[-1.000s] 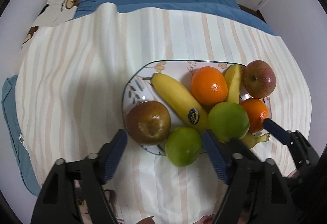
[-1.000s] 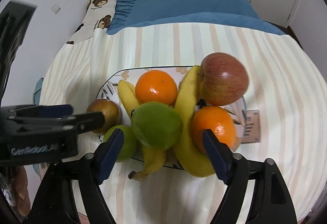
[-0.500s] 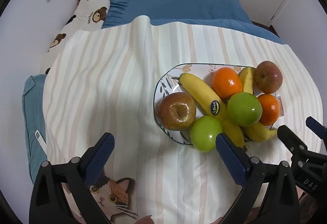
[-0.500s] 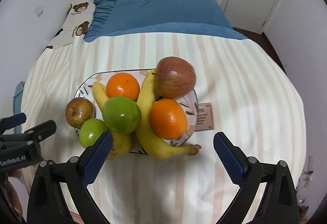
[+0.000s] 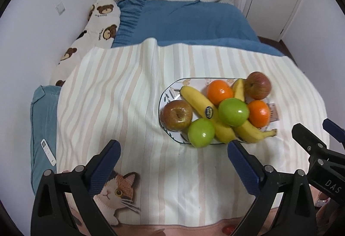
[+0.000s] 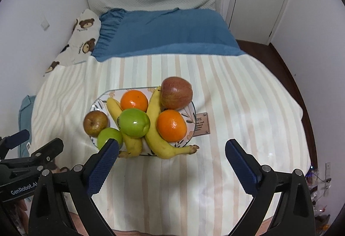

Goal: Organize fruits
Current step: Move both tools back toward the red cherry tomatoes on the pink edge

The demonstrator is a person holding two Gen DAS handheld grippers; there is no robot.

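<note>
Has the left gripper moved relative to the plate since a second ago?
Yes. The left gripper pulled back from the plate, its fingers no longer flanking the fruit.

**Fruit piled on a plate, both grippers clear of it**

On the striped blanket [image 6: 226, 89] spread over the bed sits an oval patterned plate [image 6: 192, 116] heaped with fruit: a red apple [image 6: 176, 93] at its far right edge, two oranges [image 6: 134, 100] [image 6: 171, 125], a green apple [image 6: 134, 122] resting on two bananas [image 6: 154, 128], a second green apple [image 6: 106, 137] at the near left rim and a brownish apple [image 6: 95, 123] at the left end. The right gripper [image 6: 171, 160] hangs above the blanket's near part, jaws spread wide, nothing between them. The left gripper [image 6: 35, 145] shows at the left edge, also clear of the fruit.
</note>
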